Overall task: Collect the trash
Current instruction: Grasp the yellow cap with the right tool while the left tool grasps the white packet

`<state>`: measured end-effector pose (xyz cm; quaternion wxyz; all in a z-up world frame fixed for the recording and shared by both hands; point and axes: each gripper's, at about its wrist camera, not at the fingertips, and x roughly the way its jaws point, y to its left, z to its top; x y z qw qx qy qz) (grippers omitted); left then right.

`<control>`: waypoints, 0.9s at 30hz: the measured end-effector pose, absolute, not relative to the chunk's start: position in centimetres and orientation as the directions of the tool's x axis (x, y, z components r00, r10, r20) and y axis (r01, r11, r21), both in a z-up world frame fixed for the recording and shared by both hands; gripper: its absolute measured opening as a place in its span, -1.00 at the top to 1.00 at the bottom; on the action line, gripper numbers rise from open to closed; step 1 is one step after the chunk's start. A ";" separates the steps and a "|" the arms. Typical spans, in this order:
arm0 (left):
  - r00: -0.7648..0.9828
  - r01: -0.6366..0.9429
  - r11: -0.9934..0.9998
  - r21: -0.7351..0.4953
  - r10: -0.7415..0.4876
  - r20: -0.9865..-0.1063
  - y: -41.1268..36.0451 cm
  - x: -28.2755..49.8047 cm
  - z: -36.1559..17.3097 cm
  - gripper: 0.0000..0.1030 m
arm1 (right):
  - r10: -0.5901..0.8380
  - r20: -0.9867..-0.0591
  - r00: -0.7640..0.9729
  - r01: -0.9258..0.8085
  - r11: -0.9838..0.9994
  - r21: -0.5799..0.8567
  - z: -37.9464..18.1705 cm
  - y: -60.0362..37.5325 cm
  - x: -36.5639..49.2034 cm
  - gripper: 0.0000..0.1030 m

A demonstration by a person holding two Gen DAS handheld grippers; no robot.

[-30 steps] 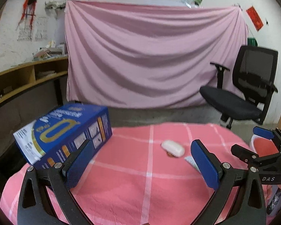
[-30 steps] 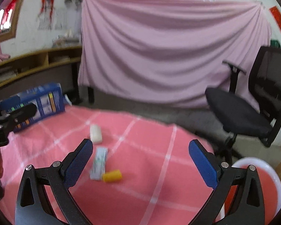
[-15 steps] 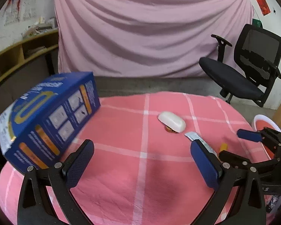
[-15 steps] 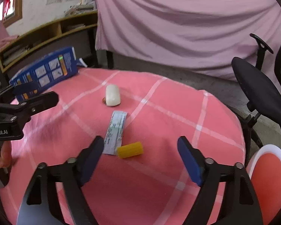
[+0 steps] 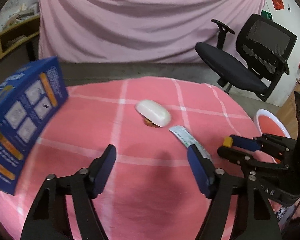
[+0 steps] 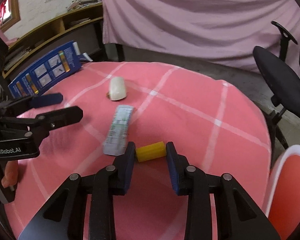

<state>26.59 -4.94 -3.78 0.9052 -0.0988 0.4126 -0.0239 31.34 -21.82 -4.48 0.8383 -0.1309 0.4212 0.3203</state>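
Note:
A small yellow cylinder (image 6: 150, 151) lies on the pink checked tablecloth (image 6: 190, 104), between the fingertips of my right gripper (image 6: 150, 153), whose jaws stand close on both sides of it. A flat silver-green wrapper (image 6: 120, 129) lies just left of it; it also shows in the left wrist view (image 5: 187, 140). A white oval object (image 5: 153, 113) lies farther back on a small brown scrap. My left gripper (image 5: 152, 160) is open and empty over the cloth, its right finger above the wrapper's near end. The right gripper (image 5: 229, 146) shows at the right in the left wrist view.
A blue carton (image 5: 20, 118) stands at the table's left edge. A red bin with a white rim (image 6: 286, 182) stands below the table's right side. A black office chair (image 5: 248, 60) and a pink curtain are behind. Wooden shelves (image 6: 50, 32) line the left wall.
Both grippers have moved down and forward toward the table. My right gripper's jaws have narrowed around the yellow cylinder. My left gripper has narrowed a little and stays open.

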 end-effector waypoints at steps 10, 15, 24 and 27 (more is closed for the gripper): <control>0.600 0.007 0.976 -0.219 -0.179 -0.780 -8.4 29.2 -3.8 0.05 | 0.403 -0.768 0.497 -0.554 0.829 0.077 -3.7 -25.6 32.9 0.43; 0.581 0.009 0.985 -0.170 -0.143 -0.801 -10.0 30.1 -4.1 0.05 | 0.403 -0.762 0.508 -0.535 0.840 0.088 -3.7 -26.6 33.1 0.43; 0.567 -0.001 0.997 -0.071 -0.058 -0.822 -10.9 30.6 -5.2 0.47 | 0.422 -0.750 0.509 -0.509 0.850 0.132 -3.6 -27.6 33.3 0.43; 0.570 0.003 0.997 -0.073 -0.062 -0.820 -10.9 30.5 -5.2 0.60 | 0.429 -0.744 0.513 -0.508 0.850 0.139 -3.5 -27.8 33.2 0.43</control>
